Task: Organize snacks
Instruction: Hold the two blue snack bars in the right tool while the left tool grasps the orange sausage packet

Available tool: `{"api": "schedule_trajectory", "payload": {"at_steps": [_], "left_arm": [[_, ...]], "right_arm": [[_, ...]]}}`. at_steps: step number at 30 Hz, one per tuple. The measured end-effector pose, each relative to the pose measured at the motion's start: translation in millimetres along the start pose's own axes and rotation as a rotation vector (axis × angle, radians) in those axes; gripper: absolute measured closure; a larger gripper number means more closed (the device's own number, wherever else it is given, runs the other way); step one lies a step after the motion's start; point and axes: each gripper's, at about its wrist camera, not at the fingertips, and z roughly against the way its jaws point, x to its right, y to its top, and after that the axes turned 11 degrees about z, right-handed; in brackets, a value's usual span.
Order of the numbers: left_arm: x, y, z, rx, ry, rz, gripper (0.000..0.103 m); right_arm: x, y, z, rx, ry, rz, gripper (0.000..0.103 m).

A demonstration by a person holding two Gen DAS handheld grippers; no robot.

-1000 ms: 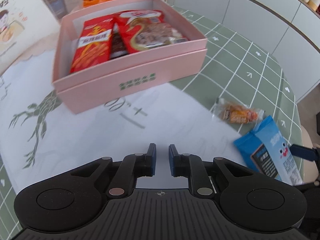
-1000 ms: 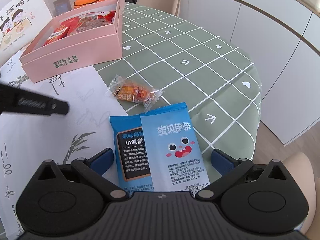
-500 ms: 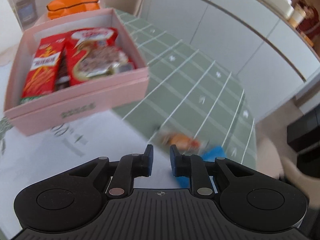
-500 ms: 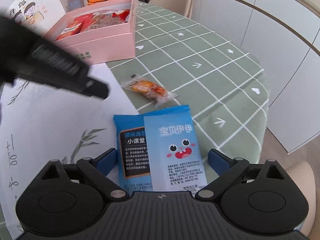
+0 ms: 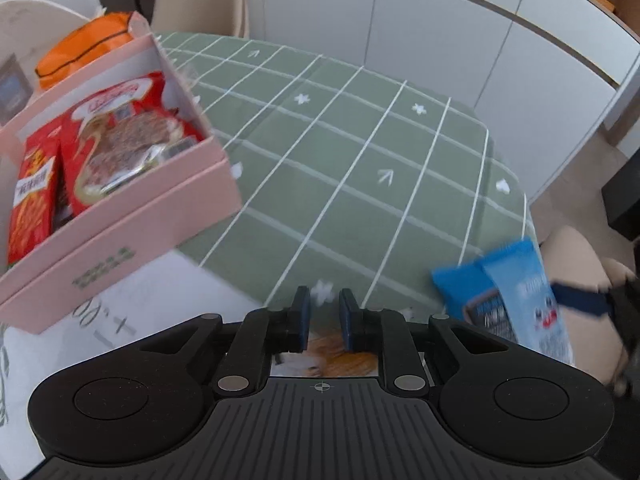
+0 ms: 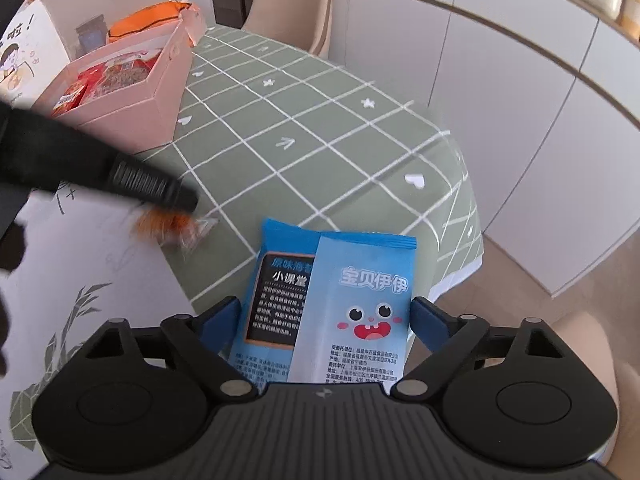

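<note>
A pink box [image 5: 132,236] holds red snack packs [image 5: 120,148]; it also shows in the right wrist view [image 6: 132,108]. My left gripper [image 5: 324,312] is nearly shut and empty, right above a small orange snack packet [image 5: 340,354], which shows blurred in the right wrist view [image 6: 164,226]. My right gripper [image 6: 322,316] stands wide around a blue snack pack [image 6: 332,304] whose sides touch both fingers, and the pack appears lifted off the table. The same pack shows in the left wrist view [image 5: 516,300].
The table has a green checked cloth [image 6: 304,152] and a white printed sheet [image 6: 92,272]. An orange bag [image 5: 84,48] lies behind the box. A white card [image 6: 24,52] stands at far left. Chairs and white cabinets surround the table edge.
My left gripper swung right and came down over the orange packet. My right gripper's fingers closed in against the blue pack and raised it slightly.
</note>
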Motion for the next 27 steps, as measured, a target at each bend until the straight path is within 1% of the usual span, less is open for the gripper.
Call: {"api": "schedule_trajectory", "payload": {"at_steps": [4,8,14,17,19,23,27], "left_arm": [[-14,-14,10,-0.024,-0.013,0.009,0.084],[-32,-27,21,-0.037,-0.026,0.048,0.084],[-46,-38,30,-0.045,-0.027,0.088,0.084],[-51,-39,31,-0.045,-0.038,0.101,0.084],[-52,-39,32,-0.044,-0.041,0.108,0.084],[-47,-34,32,-0.039,-0.052,0.107,0.083],[-36,-24,41,0.000,-0.087,0.106,0.083]], "right_arm": [[-4,3,-3,0.004,0.008,0.021,0.016],[-8,11,-8,0.002,0.024,0.034,0.017],[-30,25,-12,-0.001,0.055,0.067,0.016],[-42,29,-15,-0.006,0.054,0.089,0.016],[-42,30,-16,-0.008,0.051,0.090,0.016],[-34,30,-16,-0.013,0.033,0.083,0.015],[-19,26,-16,-0.016,0.018,0.060,0.015]]}}
